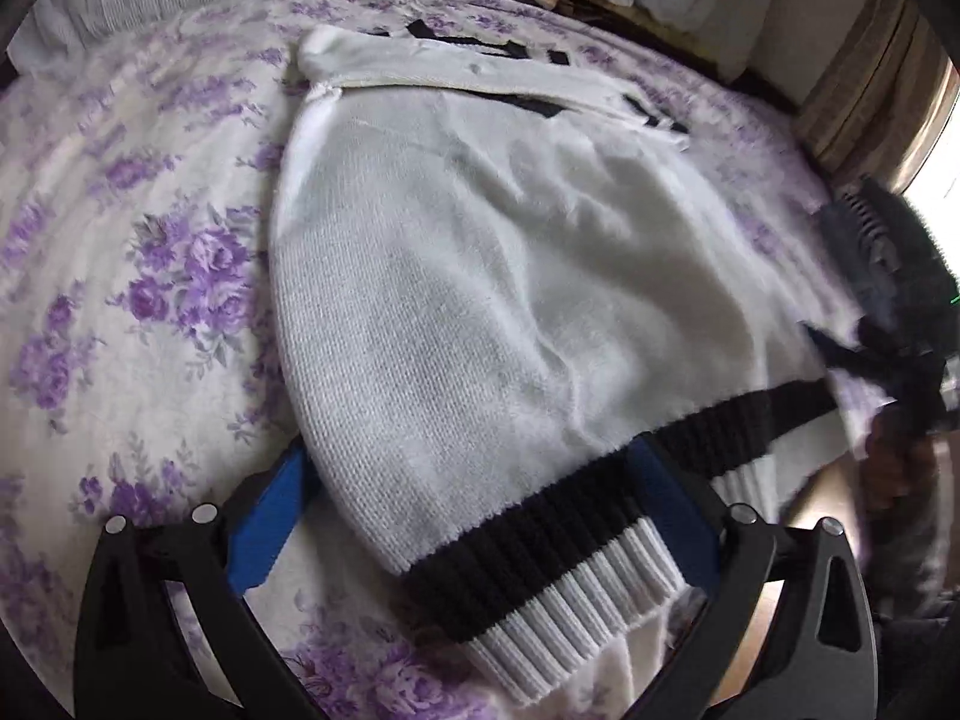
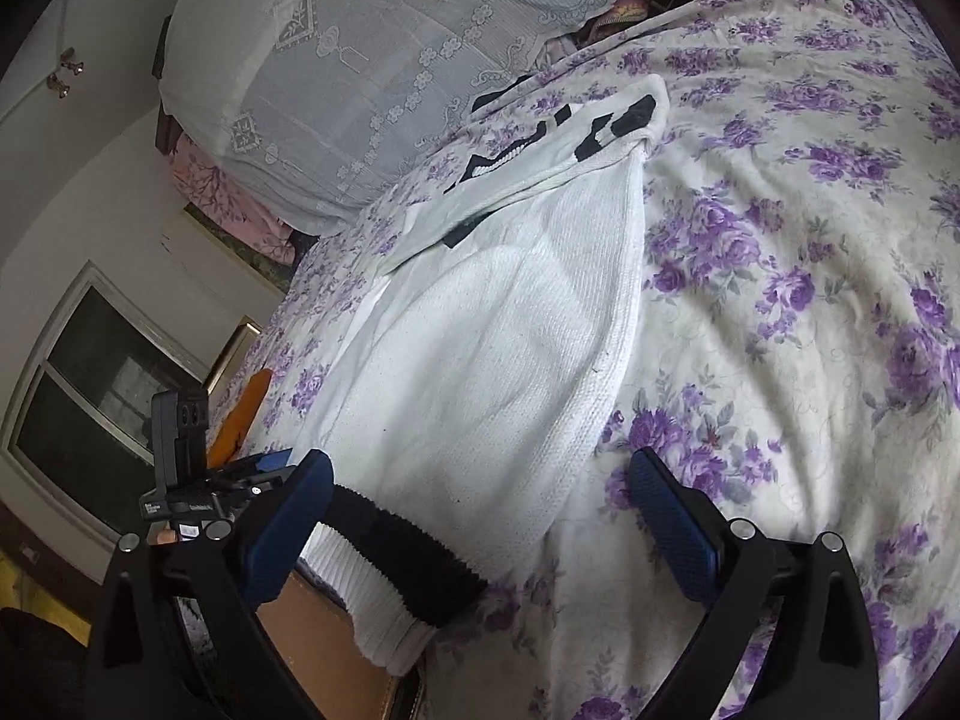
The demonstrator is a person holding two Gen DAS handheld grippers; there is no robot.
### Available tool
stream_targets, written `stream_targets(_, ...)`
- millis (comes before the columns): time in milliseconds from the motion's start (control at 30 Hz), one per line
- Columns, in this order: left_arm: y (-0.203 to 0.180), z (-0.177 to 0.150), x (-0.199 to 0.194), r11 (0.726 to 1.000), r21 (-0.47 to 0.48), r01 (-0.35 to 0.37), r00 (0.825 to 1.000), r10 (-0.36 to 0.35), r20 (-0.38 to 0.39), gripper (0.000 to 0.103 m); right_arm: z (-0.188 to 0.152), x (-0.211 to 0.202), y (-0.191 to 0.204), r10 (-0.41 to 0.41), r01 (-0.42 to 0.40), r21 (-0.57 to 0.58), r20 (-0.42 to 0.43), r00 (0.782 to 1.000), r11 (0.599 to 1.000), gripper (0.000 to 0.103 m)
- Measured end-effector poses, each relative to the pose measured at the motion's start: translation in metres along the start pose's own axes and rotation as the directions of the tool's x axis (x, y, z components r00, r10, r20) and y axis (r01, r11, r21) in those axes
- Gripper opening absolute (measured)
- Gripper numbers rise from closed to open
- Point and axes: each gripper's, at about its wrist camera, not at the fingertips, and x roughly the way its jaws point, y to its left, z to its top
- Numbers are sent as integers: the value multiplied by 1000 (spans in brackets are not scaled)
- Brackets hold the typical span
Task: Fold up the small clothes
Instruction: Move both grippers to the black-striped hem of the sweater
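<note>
Black letter shapes on the white sweater (image 2: 510,312) folded and unreadable, small device label (image 2: 180,507) too blurred

Left gripper (image 1: 462,516): jaws wide apart, blue pads (image 1: 270,516) low, near. Right gripper (image 2: 480,534): jaws spread wide too (pads (image 2: 672,528) dark blue), hovering near. Neither clamps anything.

A white knit sweater (image 1: 456,276) lies on the purple-flowered bedspread (image 1: 138,228) (ribbed hem (image 1: 576,576) nearest), lace-covered pillows (image 2: 372,60) behind.
</note>
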Motion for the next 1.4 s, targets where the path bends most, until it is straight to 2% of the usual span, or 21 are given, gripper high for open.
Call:
stream_targets(33,-9,-1,2,997,30,-78,997,77,8,99,0,0,1,-8,8,-3,0,1000,1000,99)
stream_targets(100,-22,0,-1,982,72,-172,984,169,47,99,2,-1,6,-51,51,-19,9,999,999,99)
stream_targets(167,-29,1,-10,968,89,-234,970,225,96,99,6,-3,14,-96,98,-53,31,995,994,99)
stream_targets(267,-26,6,-25,946,70,-316,938,301,171,99,11,1,34,-161,168,-141,55,985,976,99)
stream_targets(367,-5,6,-24,932,20,-361,926,356,128,99,7,19,49,-224,222,-232,19,974,947,99)
stream_targets(433,8,3,-12,923,-5,-385,920,385,68,99,-2,35,52,-294,274,-288,-29,955,918,99)
stream_targets(467,13,1,-8,929,-15,-370,928,370,47,99,-6,42,49,-339,307,-302,-55,939,902,99)
stream_targets(533,20,0,-10,937,-42,-347,936,349,42,99,-9,41,45,-339,306,-294,-67,938,905,99)
stream_targets(633,20,-3,-10,931,-28,-365,929,366,47,99,-11,35,42,-371,335,-310,-64,927,890,99)
stream_targets(767,15,-8,-14,925,-20,-381,923,381,55,99,-14,26,41,-374,337,-316,-60,926,887,99)
stream_targets(833,14,-9,-18,922,-21,-387,920,387,58,99,-10,22,46,-394,366,-323,-24,919,873,99)
stream_targets(933,5,-4,-26,909,7,-417,906,415,86,99,3,20,60,-367,352,-338,19,930,873,99)
stream_targets(1067,-4,9,-29,905,24,-425,900,420,118,99,17,38,80,-343,329,-387,36,939,861,99)
stream_targets(1200,-10,23,-22,909,30,-416,903,409,133,99,16,67,91,-371,337,-452,13,928,826,99)
stream_targets(1267,-9,26,-8,915,45,-401,913,395,105,99,13,78,88,-402,348,-465,-19,915,814,99)
stream_targets(1300,-8,26,0,912,48,-407,912,402,81,99,10,81,84,-420,358,-468,-32,907,808,99)
stream_targets(1333,-4,23,10,915,46,-401,916,399,49,99,6,83,79,-435,367,-467,-44,899,805,99)
stream_targets(1400,4,21,10,934,12,-358,933,358,44,99,5,78,73,-421,356,-449,-50,906,819,99)
